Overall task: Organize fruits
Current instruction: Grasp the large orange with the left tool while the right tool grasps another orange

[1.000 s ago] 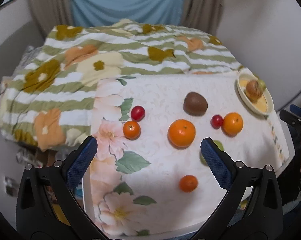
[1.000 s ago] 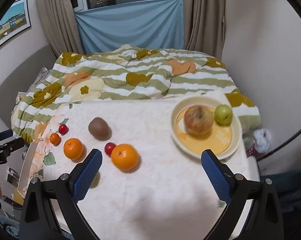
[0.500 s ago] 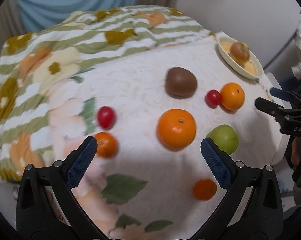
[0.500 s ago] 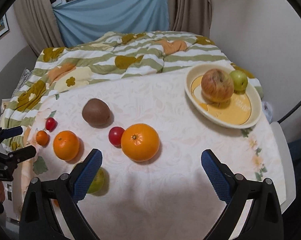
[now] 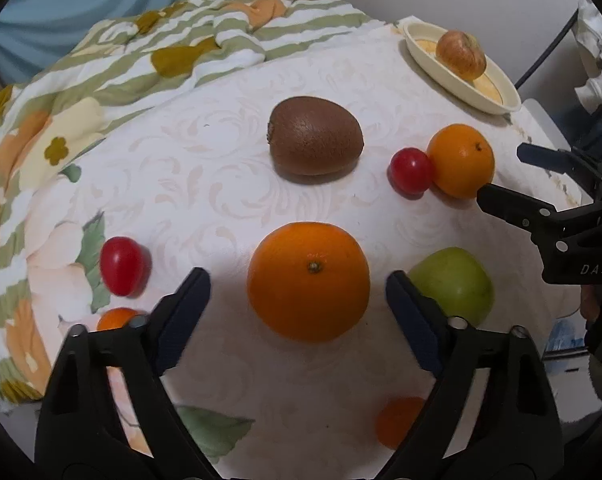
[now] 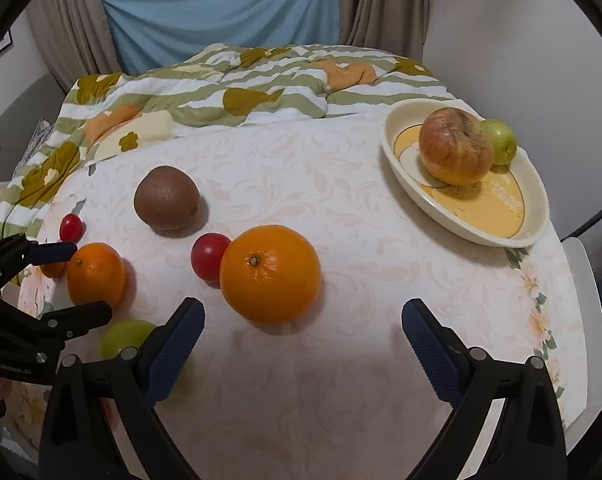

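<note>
The right gripper [image 6: 301,316] hangs wide open just short of an orange [image 6: 270,274] touching a tomato [image 6: 209,257] mid-table, a kiwi [image 6: 167,197] beyond them, and a bowl [image 6: 497,232] near the right edge holds two apples [image 6: 455,151].

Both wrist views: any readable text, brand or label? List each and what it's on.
"DAS": white letters on the black body of the right gripper, seen in the left wrist view.
Pale lettering on the body of the left gripper, right wrist view: too blurred to read.
Faint print on the yellow centre of the plate: too blurred to read.
No text on the fruit or tablecloth.
</note>
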A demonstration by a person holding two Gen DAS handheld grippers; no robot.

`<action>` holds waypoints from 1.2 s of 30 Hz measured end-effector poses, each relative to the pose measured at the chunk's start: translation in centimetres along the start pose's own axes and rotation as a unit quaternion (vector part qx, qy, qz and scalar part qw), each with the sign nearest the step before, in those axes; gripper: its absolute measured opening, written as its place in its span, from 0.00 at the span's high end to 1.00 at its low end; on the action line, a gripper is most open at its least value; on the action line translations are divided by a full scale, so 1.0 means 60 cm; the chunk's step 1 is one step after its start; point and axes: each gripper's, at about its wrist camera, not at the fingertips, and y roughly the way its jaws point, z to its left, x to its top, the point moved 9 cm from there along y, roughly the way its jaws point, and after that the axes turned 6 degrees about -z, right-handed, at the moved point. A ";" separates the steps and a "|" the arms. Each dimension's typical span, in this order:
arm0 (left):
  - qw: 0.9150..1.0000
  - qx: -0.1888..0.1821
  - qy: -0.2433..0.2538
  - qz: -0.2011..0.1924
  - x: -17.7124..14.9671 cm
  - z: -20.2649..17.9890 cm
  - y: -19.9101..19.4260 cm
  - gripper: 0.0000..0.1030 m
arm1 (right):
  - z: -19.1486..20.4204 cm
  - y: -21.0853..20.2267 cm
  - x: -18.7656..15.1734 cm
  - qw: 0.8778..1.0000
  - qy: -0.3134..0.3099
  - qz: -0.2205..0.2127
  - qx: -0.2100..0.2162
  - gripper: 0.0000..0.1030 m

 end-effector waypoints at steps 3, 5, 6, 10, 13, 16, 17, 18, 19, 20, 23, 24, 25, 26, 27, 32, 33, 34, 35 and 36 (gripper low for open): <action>1.000 0.008 -0.002 0.006 -0.002 0.004 0.010 0.18 | 0.003 0.012 -0.003 1.000 -0.011 0.011 -0.002 0.07; 1.000 0.000 -0.010 0.003 -0.004 0.005 0.011 0.27 | 0.007 0.018 -0.003 1.000 -0.017 0.017 0.002 0.11; 1.000 -0.009 -0.014 0.002 -0.004 0.003 0.010 0.30 | 0.008 0.019 -0.002 1.000 -0.020 0.018 0.003 0.13; 1.000 -0.002 0.004 0.000 -0.005 -0.008 0.009 0.36 | 0.013 0.023 0.001 0.999 -0.028 0.016 0.006 0.13; 1.000 0.000 -0.001 0.002 -0.006 -0.007 0.007 0.36 | 0.015 0.025 0.003 0.999 -0.033 0.015 0.009 0.13; 1.000 0.004 -0.010 0.003 -0.009 0.000 0.004 0.37 | 0.018 0.030 0.003 0.999 -0.043 0.015 0.009 0.17; 1.000 0.006 -0.012 0.004 -0.012 0.004 0.002 0.37 | 0.020 0.031 0.002 0.999 -0.045 0.016 0.010 0.20; 1.000 0.008 -0.016 0.005 -0.014 0.008 0.000 0.37 | 0.021 0.033 0.001 0.999 -0.047 0.018 0.012 0.24; 1.000 0.009 -0.020 0.006 -0.016 0.010 -0.001 0.37 | 0.022 0.035 0.001 0.999 -0.050 0.019 0.014 0.26; 1.000 0.011 -0.024 0.007 -0.019 0.014 -0.003 0.37 | 0.023 0.036 0.001 0.998 -0.053 0.019 0.015 0.27; 0.999 0.017 -0.035 0.006 -0.026 0.024 -0.008 0.36 | 0.026 0.038 0.002 0.998 -0.065 0.016 0.013 0.27; 0.999 0.019 -0.039 0.005 -0.027 0.027 -0.009 0.36 | 0.027 0.039 0.002 0.997 -0.068 0.015 0.013 0.28; 0.999 0.021 -0.042 0.005 -0.029 0.029 -0.011 0.37 | 0.028 0.040 0.003 0.997 -0.071 0.013 0.015 0.28; 0.999 0.022 -0.044 0.005 -0.031 0.031 -0.012 0.37 | 0.029 0.041 0.004 0.997 -0.074 0.012 0.016 0.31; 0.999 0.024 -0.046 0.004 -0.033 0.033 -0.013 0.37 | 0.029 0.042 0.005 0.997 -0.077 0.012 0.017 0.33; 0.998 0.030 -0.055 0.001 -0.042 0.039 -0.020 0.37 | 0.037 0.050 0.007 0.995 -0.096 0.012 0.022 0.45; 0.998 0.031 -0.057 0.001 -0.043 0.040 -0.021 0.37 | 0.039 0.050 0.006 0.994 -0.102 0.013 0.024 0.45; 0.998 0.031 -0.059 0.001 -0.045 0.040 -0.022 0.37 | 0.040 0.049 0.005 0.994 -0.108 0.011 0.021 0.46; 0.998 0.031 -0.061 0.000 -0.046 0.041 -0.023 0.37 | 0.041 0.049 0.005 0.994 -0.110 0.010 0.020 0.46; 0.997 0.032 -0.064 -0.001 -0.047 0.042 -0.025 0.37 | 0.041 0.048 0.004 0.993 -0.112 0.009 0.019 0.46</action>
